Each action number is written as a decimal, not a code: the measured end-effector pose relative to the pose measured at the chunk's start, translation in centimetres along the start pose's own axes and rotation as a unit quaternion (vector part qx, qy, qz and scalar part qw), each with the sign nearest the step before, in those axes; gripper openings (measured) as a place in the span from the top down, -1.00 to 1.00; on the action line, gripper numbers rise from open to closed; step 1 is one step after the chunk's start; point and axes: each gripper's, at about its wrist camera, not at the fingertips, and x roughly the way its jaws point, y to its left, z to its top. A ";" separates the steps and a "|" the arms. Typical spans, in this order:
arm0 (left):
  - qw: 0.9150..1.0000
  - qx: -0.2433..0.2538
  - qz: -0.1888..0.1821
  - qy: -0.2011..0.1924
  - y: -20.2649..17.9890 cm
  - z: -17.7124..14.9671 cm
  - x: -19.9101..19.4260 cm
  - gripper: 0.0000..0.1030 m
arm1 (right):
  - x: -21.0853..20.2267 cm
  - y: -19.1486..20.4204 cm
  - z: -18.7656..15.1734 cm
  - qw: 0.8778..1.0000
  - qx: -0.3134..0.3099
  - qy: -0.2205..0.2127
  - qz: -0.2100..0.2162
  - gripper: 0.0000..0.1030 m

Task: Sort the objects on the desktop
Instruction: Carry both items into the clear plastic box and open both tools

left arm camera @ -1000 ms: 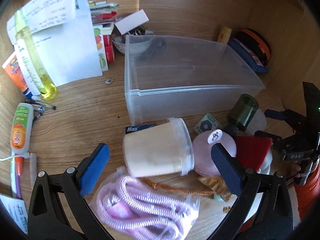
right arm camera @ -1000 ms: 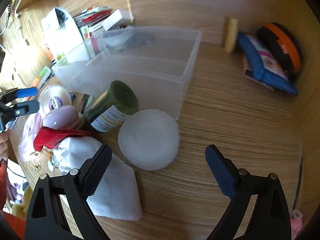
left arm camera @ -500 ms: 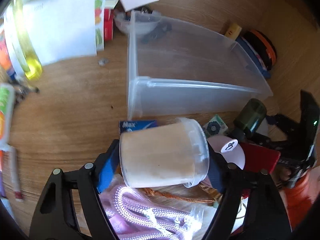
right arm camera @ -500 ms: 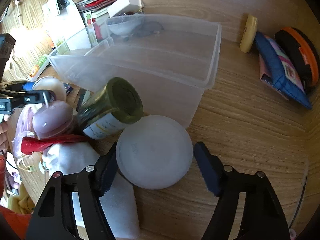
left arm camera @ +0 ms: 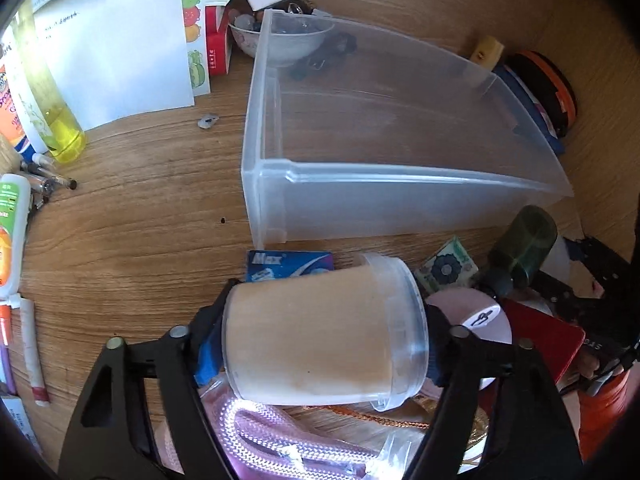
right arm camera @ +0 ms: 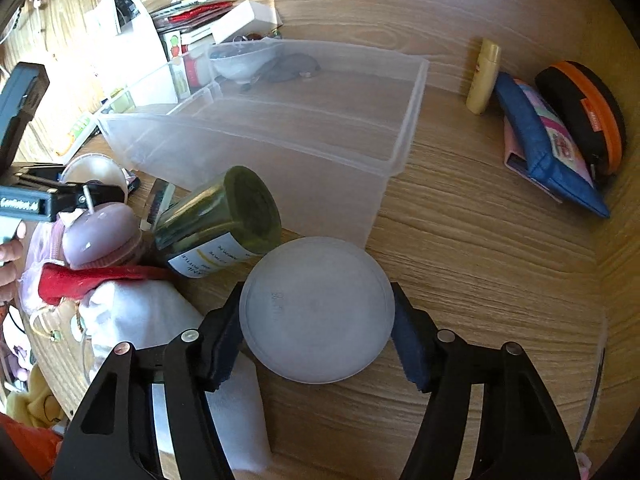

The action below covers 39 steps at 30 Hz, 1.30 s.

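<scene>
My left gripper (left arm camera: 320, 344) is shut on a clear plastic jar of beige powder (left arm camera: 320, 340), held on its side above a bag of pink cord (left arm camera: 280, 436). My right gripper (right arm camera: 316, 336) is shut on a round white lid (right arm camera: 316, 312), just in front of the clear plastic bin (right arm camera: 280, 128). The bin also shows in the left wrist view (left arm camera: 400, 140), beyond the jar. A green bottle (right arm camera: 224, 220) lies on its side left of the lid, next to a pink candle (right arm camera: 100, 236).
A red cloth (right arm camera: 80, 280) and a white cloth (right arm camera: 160, 320) lie left of the lid. A blue pouch (right arm camera: 548, 148), an orange-black case (right arm camera: 584, 112) and a yellow tube (right arm camera: 484, 76) sit at the right. Papers (left arm camera: 112, 40), a yellow bottle (left arm camera: 52, 112) and pens (left arm camera: 44, 180) lie left of the bin.
Both grippers moved forward and closed: the left on the powder jar, lifting it slightly, the right on the white lid.
</scene>
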 end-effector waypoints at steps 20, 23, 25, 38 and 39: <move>0.985 0.030 0.013 -0.171 -1.0 -0.8 -9.7 -0.29 | -7.4 0.2 1.5 0.996 0.005 -0.090 -0.003 -0.22; 0.982 0.032 0.005 -0.187 -1.8 0.1 -10.5 -0.29 | -8.2 0.6 2.3 0.995 0.003 -0.104 -0.003 -0.22; 0.980 0.034 -0.004 -0.196 -2.1 0.6 -11.2 -0.29 | -8.6 0.8 2.8 0.994 0.002 -0.112 -0.002 -0.22; 0.984 0.060 -0.019 -0.164 -3.7 5.8 -7.4 -0.29 | -6.4 1.0 7.6 0.993 0.010 -0.116 0.012 -0.22; 0.985 0.059 -0.021 -0.158 -3.7 6.2 -6.7 -0.29 | -5.7 0.8 8.0 0.994 0.012 -0.110 0.014 -0.22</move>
